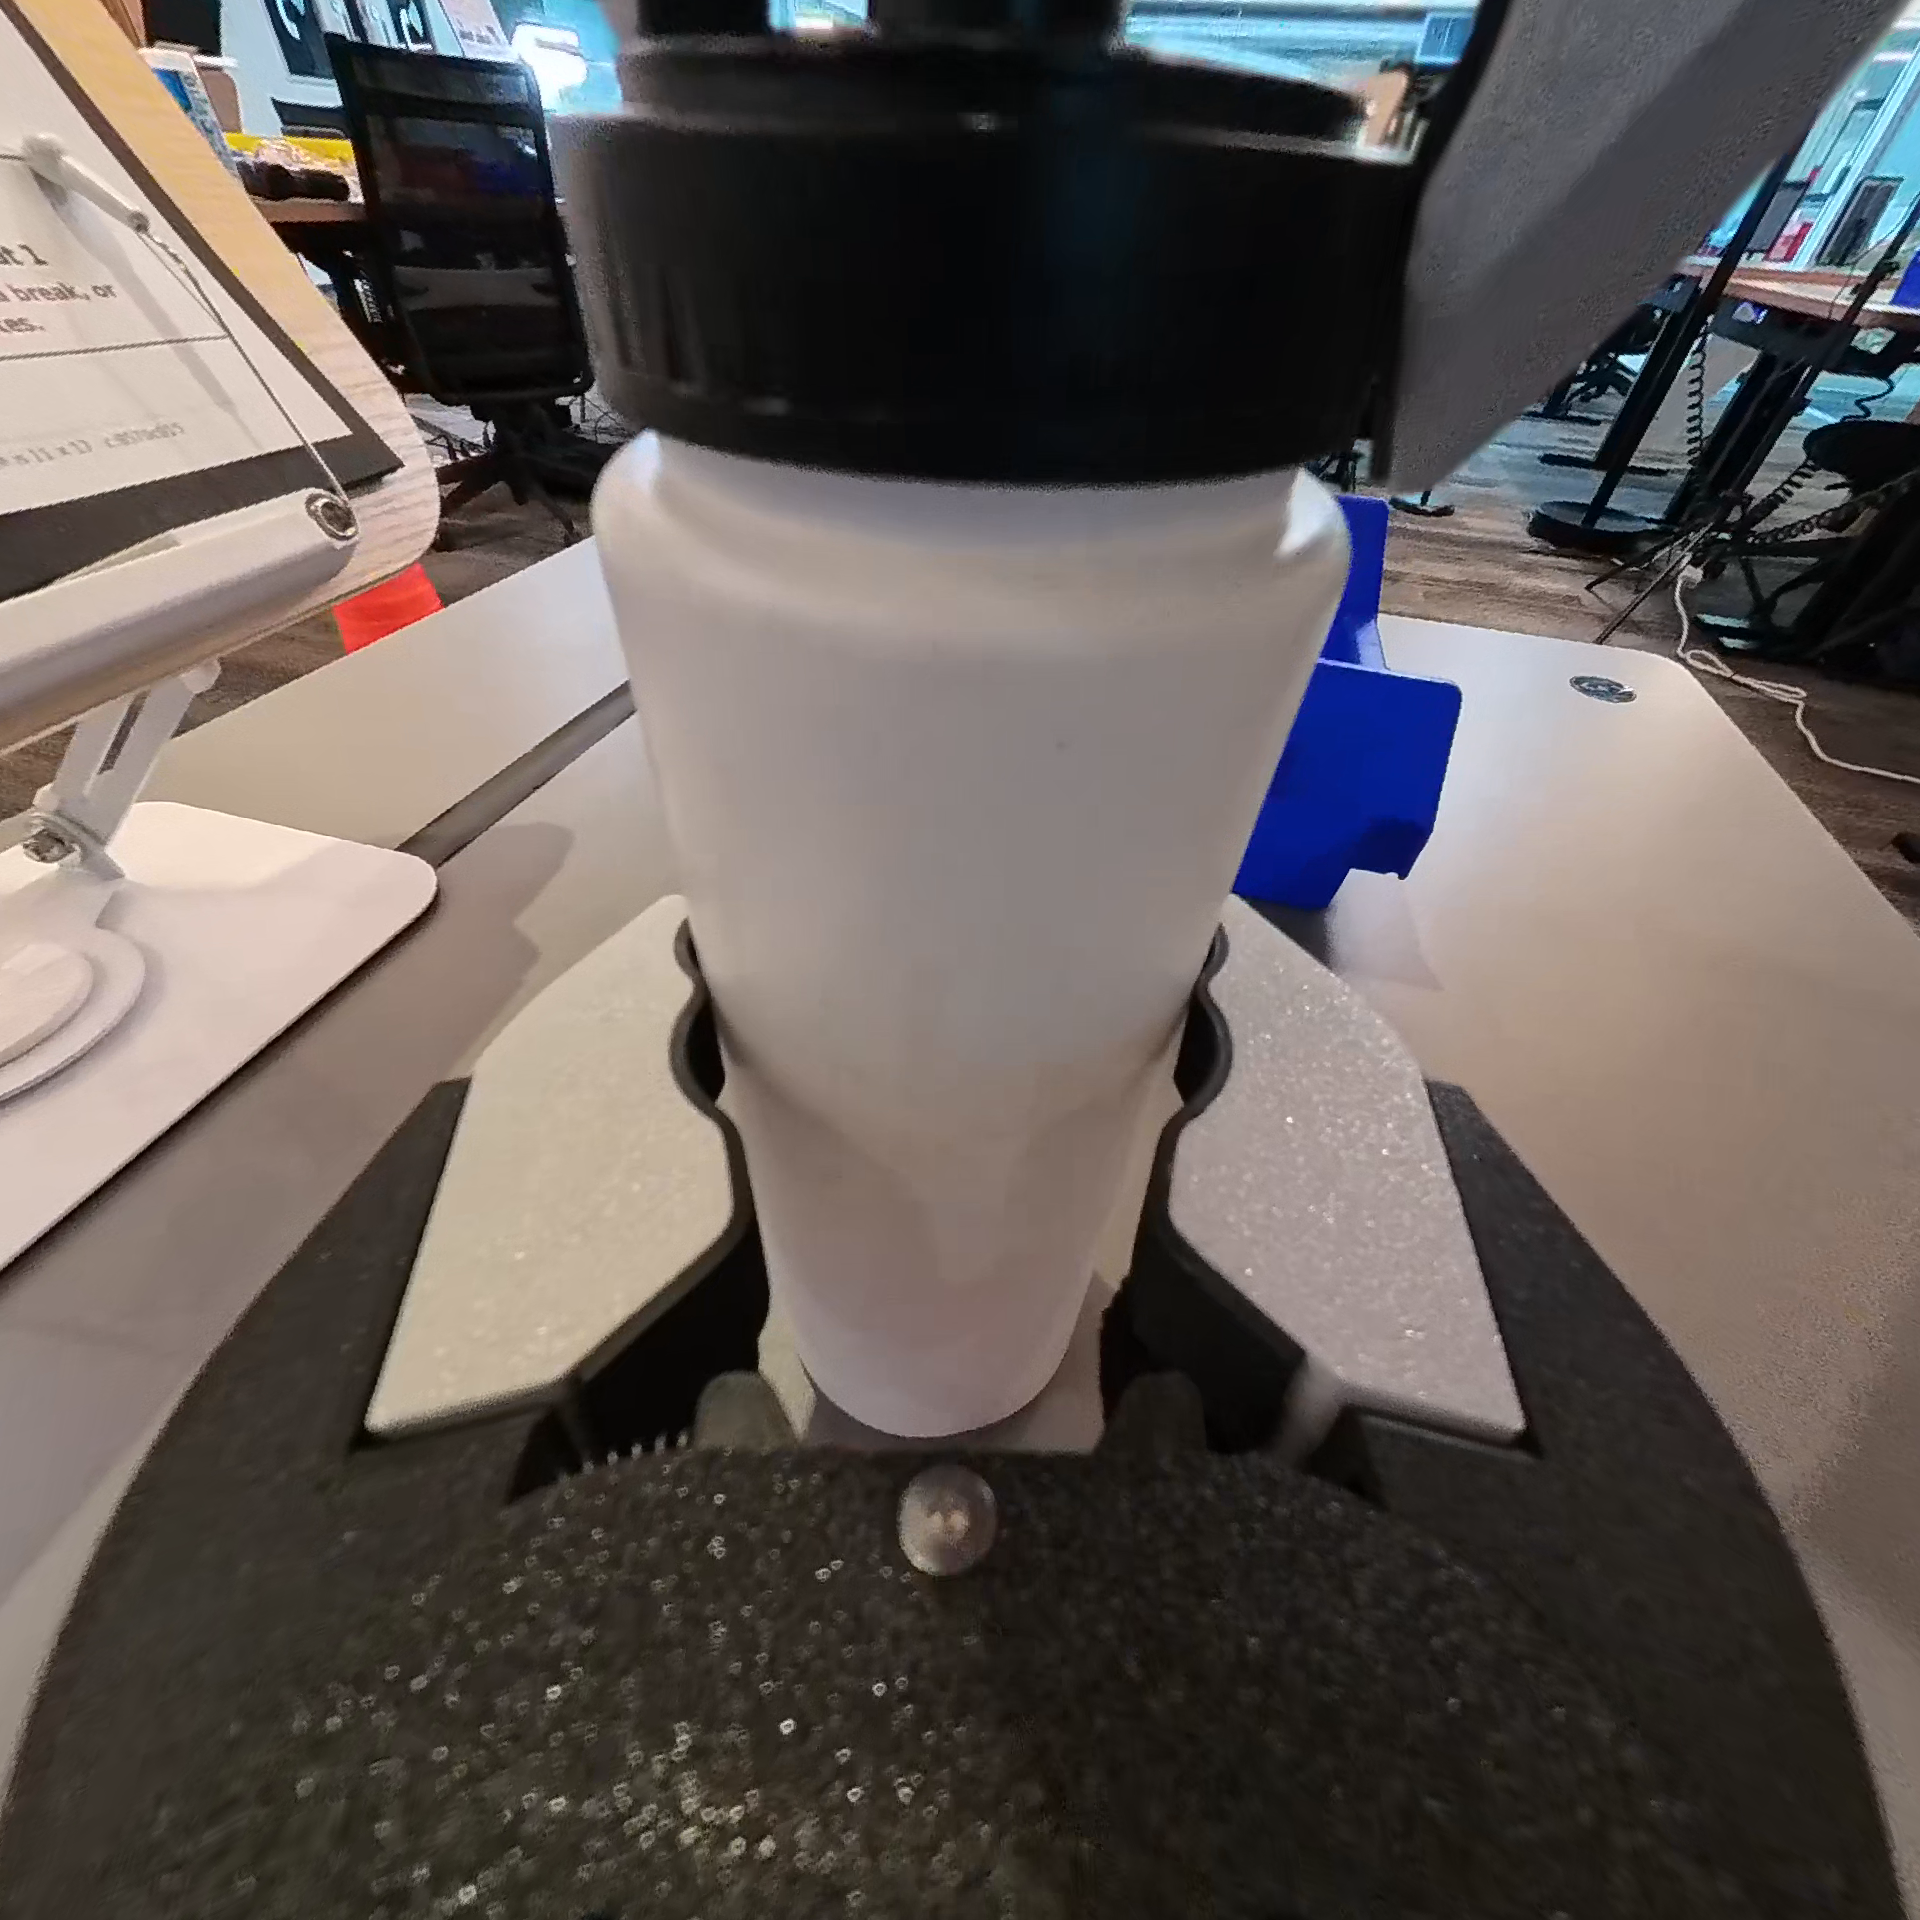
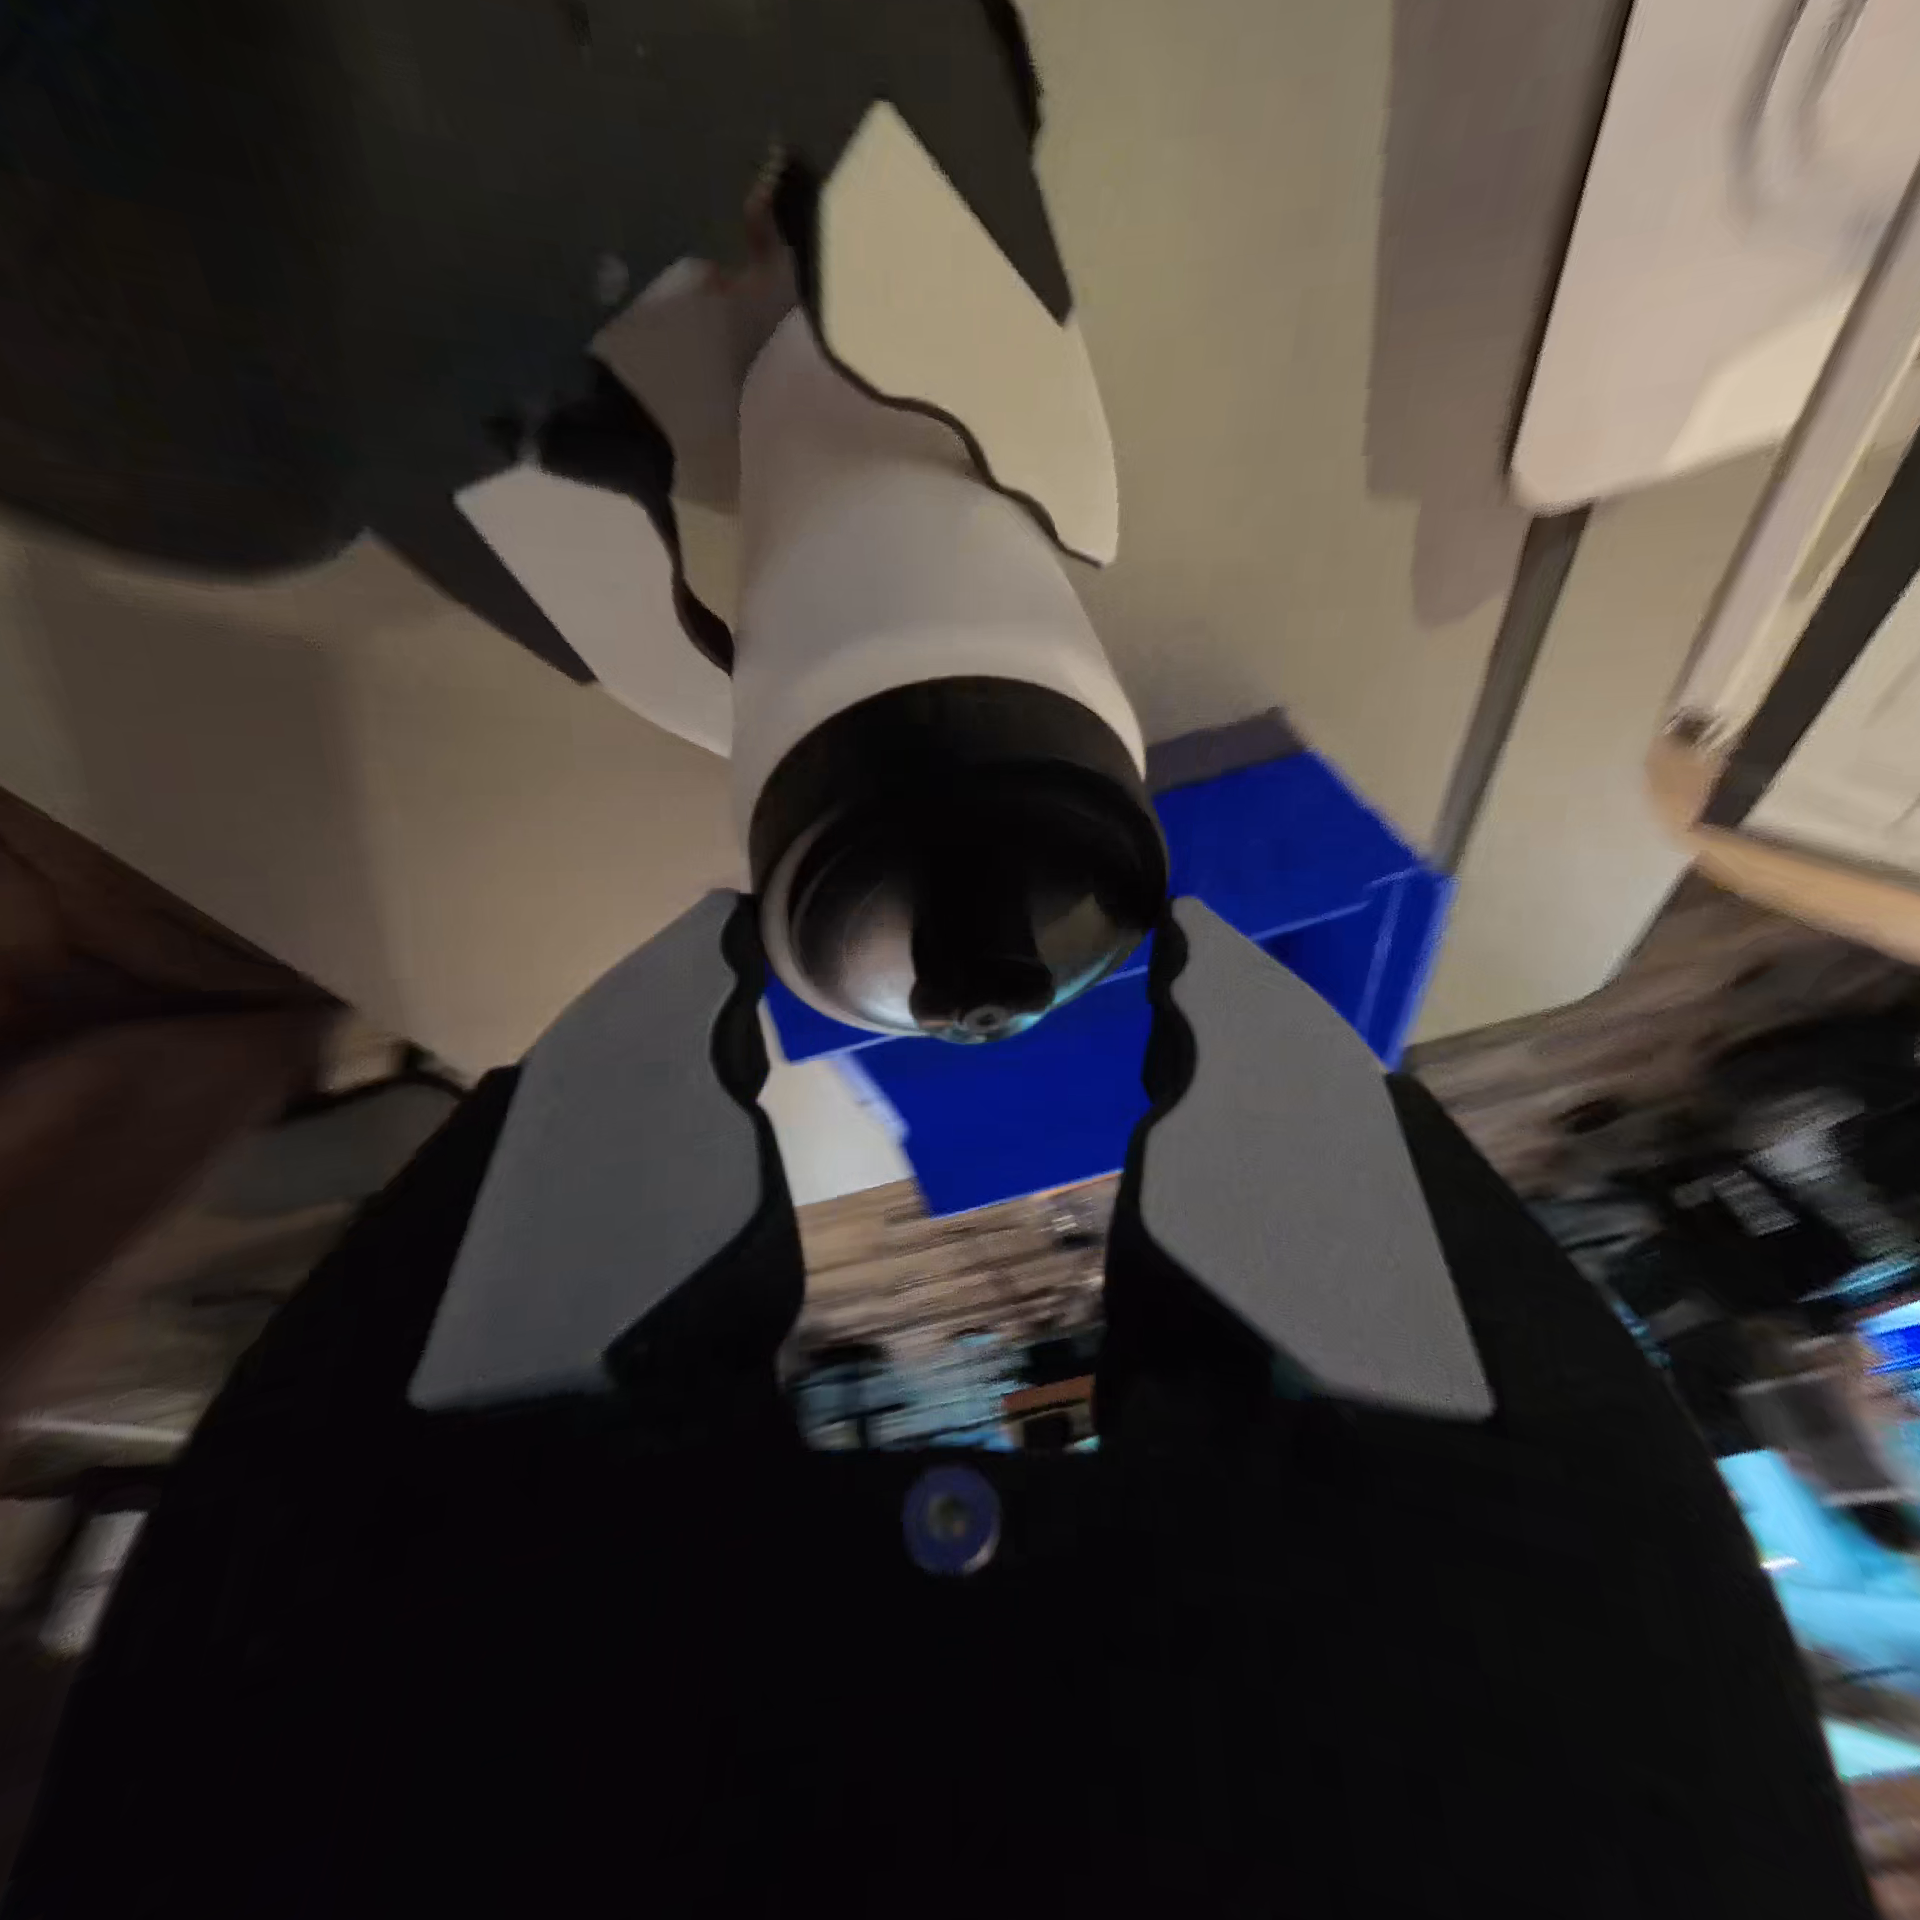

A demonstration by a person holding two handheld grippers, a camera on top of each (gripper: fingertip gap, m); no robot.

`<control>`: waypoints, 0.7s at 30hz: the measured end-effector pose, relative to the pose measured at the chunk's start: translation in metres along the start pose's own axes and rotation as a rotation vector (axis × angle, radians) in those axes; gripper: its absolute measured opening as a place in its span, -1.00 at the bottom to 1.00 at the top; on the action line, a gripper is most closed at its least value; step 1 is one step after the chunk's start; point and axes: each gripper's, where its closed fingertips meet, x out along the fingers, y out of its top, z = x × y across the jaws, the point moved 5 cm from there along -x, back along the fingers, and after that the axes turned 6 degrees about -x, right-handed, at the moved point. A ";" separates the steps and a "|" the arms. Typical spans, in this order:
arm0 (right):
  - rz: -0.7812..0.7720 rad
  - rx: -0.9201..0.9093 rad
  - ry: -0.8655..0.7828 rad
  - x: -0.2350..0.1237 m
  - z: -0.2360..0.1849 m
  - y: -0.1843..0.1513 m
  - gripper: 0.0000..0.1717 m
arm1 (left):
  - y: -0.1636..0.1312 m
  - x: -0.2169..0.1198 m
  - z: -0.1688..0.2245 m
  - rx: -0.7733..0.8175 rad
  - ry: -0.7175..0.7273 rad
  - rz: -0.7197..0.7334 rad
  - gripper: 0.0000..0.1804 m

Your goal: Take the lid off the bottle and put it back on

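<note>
I start with the pale surface (image 1: 1621, 831), which carries a white tablet stand (image 1: 208, 914) on my left and a blue bin (image 1: 1351, 769) behind the work; both sit clear of the action, so I have room to twist. Above the surface, I judge lifted off it, is the white bottle (image 1: 966, 831), and my left tool (image 1: 951, 997) is clenched round its lower body, the wavy dark pads (image 1: 698, 1049) pressing in on both sides. I hold it low on purpose, I think: that leaves the whole neck end free and gives me a steady counter-grip against turning. The bottle leans toward my other camera so the top faces my right tool (image 2: 951, 935) squarely. The black ribbed lid (image 1: 987, 281) is on the bottle, seated at the shoulder. My right tool has its two fingertips (image 2: 743, 956) set either side of the lid's domed end; they appear to touch its rim, and I read that as gripping the lid, though blur in the right wrist view keeps me from being sure how firmly. My judgement is that the unscrewing step is just beginning.
</note>
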 end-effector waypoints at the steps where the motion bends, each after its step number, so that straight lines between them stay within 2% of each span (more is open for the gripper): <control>1: -0.015 0.064 0.027 0.000 0.001 0.001 -0.17 | 0.000 0.000 -0.001 -0.005 0.001 0.002 -0.05; 4: -0.041 0.184 0.094 -0.001 0.005 0.005 -0.17 | 0.000 -0.001 -0.002 -0.023 -0.001 0.014 -0.05; 6: -0.029 0.172 0.132 -0.002 0.006 0.007 -0.14 | 0.000 -0.001 -0.002 -0.021 0.000 0.015 -0.05; 7: -0.005 0.148 0.164 -0.002 0.004 0.008 -0.05 | 0.000 -0.001 -0.001 -0.016 0.000 0.012 -0.04; 9: 0.025 -0.003 0.154 -0.001 0.000 0.004 0.11 | 0.000 -0.001 0.000 -0.010 0.002 0.008 -0.04; 12: 0.143 -0.323 0.033 -0.002 -0.002 -0.008 0.39 | 0.000 -0.001 -0.001 -0.014 -0.002 0.011 -0.04; 13: 0.207 -0.406 0.006 -0.004 -0.001 -0.012 0.35 | 0.000 -0.001 -0.002 -0.016 -0.005 0.012 -0.04; 15: 0.312 -0.571 -0.094 -0.005 0.007 -0.021 0.13 | 0.000 -0.001 -0.002 -0.019 -0.011 0.016 -0.04; 17: 0.438 -0.674 -0.169 -0.004 0.016 -0.024 0.01 | 0.000 -0.001 -0.002 -0.019 -0.018 0.016 -0.04; 19: 0.561 -0.806 -0.185 -0.003 0.017 -0.024 -0.20 | -0.001 -0.001 -0.001 -0.018 -0.022 0.014 -0.04; 21: 0.642 -0.908 -0.235 -0.002 0.019 -0.022 -0.22 | -0.001 -0.001 -0.002 -0.022 -0.024 0.016 -0.04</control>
